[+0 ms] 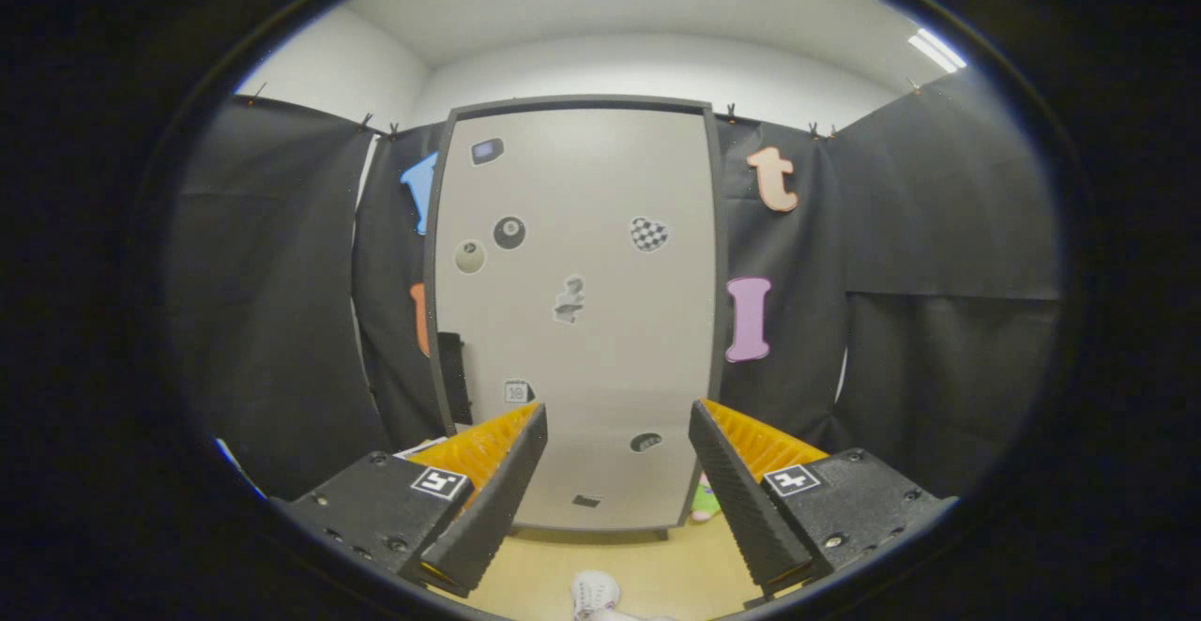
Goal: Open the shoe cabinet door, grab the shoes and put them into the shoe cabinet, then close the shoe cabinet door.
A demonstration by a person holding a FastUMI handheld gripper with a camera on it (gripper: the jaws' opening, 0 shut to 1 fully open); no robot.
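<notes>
Shoe cabinet [600, 321] stands upright against the booth's back wall, straight ahead of your gripper [617, 445], its pale door [610, 368] shut inside a dark frame and dotted with small stickers [648, 233]. Your gripper's fingers are spread wide with nothing between them, well short of the door. On the light wooden floor [657, 565], a white shoe [595, 593] lies between and below the fingers; a small pink-and-green object [704, 501] sits by the cabinet's lower right corner.
</notes>
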